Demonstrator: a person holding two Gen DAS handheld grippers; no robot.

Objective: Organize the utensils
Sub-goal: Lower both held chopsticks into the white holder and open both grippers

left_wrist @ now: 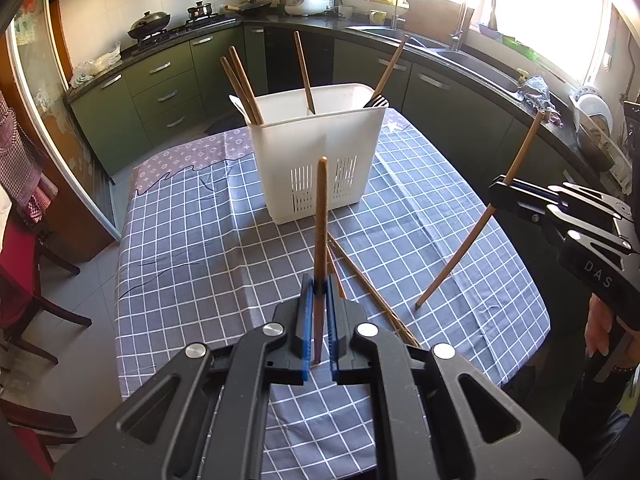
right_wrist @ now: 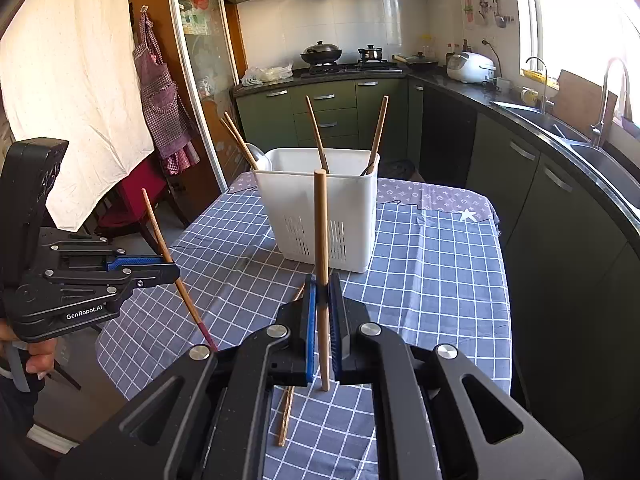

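Chopsticks in both grippers above a checked tablecloth [left_wrist: 192, 240], left gripper [left_wrist: 320, 286] clamped shut on one upright chopstick [left_wrist: 321, 216], white utensil holder [left_wrist: 320, 160] near the table's far edge with chopsticks and a fork inside, loose chopsticks [left_wrist: 360, 276] mid-table, right gripper [right_wrist: 323, 286] clamped on another chopstick [right_wrist: 321, 232]

Bright daylight from the window [left_wrist: 560, 12], blown out to white glare top right in both views. Sharp focus throughout. Strong fisheye bending, dark corner vignetting.
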